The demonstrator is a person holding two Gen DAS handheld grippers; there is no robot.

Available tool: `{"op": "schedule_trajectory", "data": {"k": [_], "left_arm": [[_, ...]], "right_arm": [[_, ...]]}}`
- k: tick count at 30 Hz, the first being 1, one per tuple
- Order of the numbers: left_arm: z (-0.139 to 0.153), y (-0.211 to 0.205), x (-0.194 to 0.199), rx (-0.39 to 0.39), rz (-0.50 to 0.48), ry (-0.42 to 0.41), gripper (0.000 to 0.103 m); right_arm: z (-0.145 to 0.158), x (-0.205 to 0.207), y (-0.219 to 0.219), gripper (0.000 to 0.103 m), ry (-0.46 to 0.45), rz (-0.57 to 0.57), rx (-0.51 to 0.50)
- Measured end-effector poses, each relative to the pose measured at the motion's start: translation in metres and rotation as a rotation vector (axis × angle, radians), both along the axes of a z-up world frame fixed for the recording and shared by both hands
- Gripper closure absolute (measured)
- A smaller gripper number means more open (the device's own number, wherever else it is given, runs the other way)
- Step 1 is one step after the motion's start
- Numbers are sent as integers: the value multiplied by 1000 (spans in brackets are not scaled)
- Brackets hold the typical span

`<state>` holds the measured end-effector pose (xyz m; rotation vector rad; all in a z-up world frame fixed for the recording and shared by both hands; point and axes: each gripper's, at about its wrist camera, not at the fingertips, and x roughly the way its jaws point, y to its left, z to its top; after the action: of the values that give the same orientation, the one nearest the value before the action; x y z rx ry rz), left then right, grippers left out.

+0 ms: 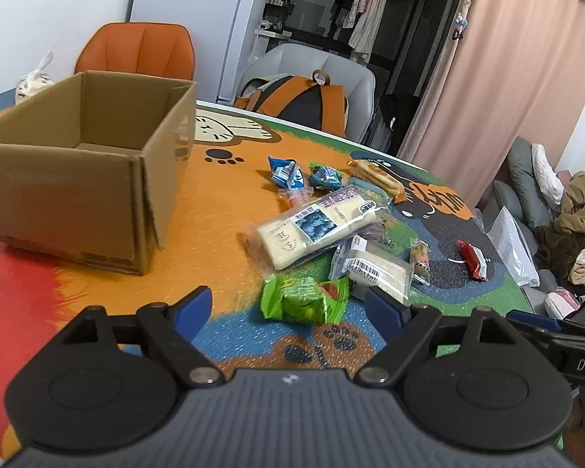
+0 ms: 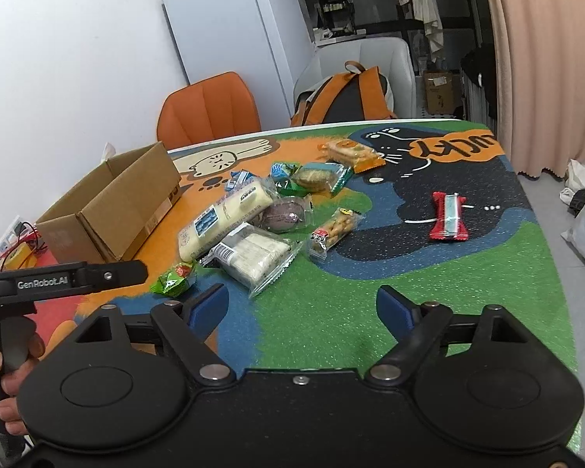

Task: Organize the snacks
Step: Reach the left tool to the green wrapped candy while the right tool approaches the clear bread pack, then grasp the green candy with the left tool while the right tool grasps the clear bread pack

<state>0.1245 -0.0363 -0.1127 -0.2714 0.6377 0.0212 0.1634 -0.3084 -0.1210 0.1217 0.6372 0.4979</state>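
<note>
Gaping left gripper framing green packet

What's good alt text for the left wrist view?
The open left gripper hovers over a green snack packet at the near edge of a pile of wrapped snacks on a colourful cartoon table mat. An open, empty-looking cardboard box stands to the left; a red packet lies apart on the right.

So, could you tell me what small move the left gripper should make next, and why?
Probably ease the left gripper forward and down over the crinkled green snack packet. Its fingers are open and empty, the packet lies just ahead between them, nearest of the pile, and the open brown cardboard box looks empty.
</note>
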Motion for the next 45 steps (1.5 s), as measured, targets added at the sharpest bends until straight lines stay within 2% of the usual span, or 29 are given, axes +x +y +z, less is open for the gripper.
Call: {"op": "schedule_trajectory", "data": {"k": [6, 12, 15, 22, 34, 39, 45], "left_arm": [[-10, -8, 16, -5, -19, 18, 22], [-20, -10, 30, -21, -21, 41, 31], [-26, -11, 36, -29, -18, 52, 38], [-25, -3, 32, -46, -8, 20, 55], [-21, 15, 18, -60, 30, 21, 58], [-20, 28, 12, -67, 65, 23, 58], [-19, 39, 4, -78, 95, 22, 58]], "right_arm": [[-2, 13, 9, 21, 3, 26, 2], [-5, 26, 16, 25, 20, 42, 5], [-5, 31, 19, 26, 20, 51, 2], [-3, 42, 32, 26, 11, 82, -10], [2, 58, 64, 24, -37, 144, -29], [1, 62, 75, 15, -59, 159, -38], [-6, 67, 89, 15, -40, 174, -65]]}}
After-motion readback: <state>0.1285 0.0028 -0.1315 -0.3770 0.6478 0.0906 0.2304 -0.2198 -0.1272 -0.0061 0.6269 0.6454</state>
